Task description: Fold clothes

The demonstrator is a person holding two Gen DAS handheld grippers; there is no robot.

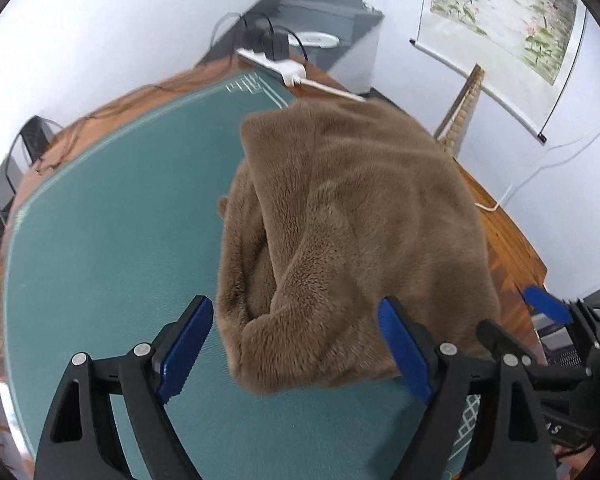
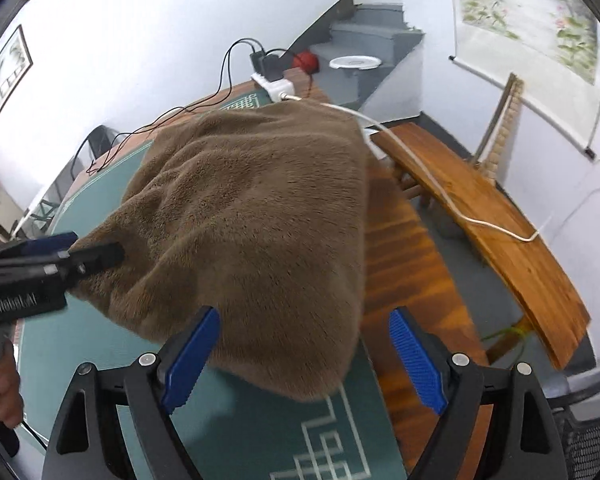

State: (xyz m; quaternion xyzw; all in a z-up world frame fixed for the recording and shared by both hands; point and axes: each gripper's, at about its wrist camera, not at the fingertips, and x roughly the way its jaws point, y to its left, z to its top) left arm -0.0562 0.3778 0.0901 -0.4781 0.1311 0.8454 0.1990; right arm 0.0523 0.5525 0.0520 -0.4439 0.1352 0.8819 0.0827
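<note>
A brown fleece garment (image 1: 352,232) lay bunched in a thick folded heap on the green table mat (image 1: 100,240), toward the mat's right side, its right part reaching the bare wooden table edge (image 1: 508,240). The left gripper (image 1: 296,344) hung over the near end of the heap with its blue-padded jaws standing wide apart; the near rounded fold of the fleece lay between them, yet neither pad pressed on it. The right gripper (image 2: 304,356) was likewise spread wide above the garment's near right corner, the left pad over the fleece and the right pad over the wooden table, nothing clamped. In the right wrist view the left gripper (image 2: 60,254) showed at the left, just beside the heap's left flank, with the person's hand (image 2: 4,384) on its handle. At the far end of the table sat a white power strip (image 2: 274,86) with black chargers plugged in, and a wooden bench (image 2: 500,208) stood to the right.
</note>
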